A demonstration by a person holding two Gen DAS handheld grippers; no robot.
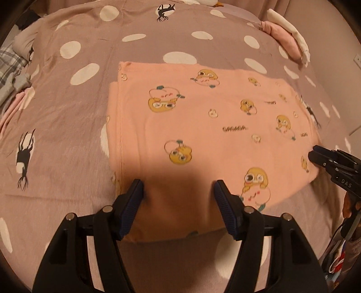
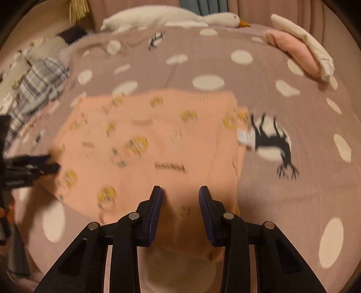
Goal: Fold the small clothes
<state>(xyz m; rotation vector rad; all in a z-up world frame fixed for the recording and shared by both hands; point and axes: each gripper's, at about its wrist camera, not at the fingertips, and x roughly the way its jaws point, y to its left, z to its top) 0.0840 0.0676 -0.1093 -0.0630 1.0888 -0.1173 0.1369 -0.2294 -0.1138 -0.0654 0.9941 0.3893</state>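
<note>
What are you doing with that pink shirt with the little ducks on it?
A person is folding small clothes on a bed, holding a pair of tongs in each hand. The pink garment with yellow cartoon prints lies partly folded on the spotted bedspread. The left tongs and right tongs are both open at its near edge, gripping nothing. A pink and a white folded piece are stacked at the far corner.

The peach garment is soft matt cloth with printed cartoon ducks. The dotted bedsheet under it is matt cloth with fine wrinkles. The left gripper is black plastic with ribbed blue pads and shiny metal pins. The plush goose looks fuzzy.
</note>
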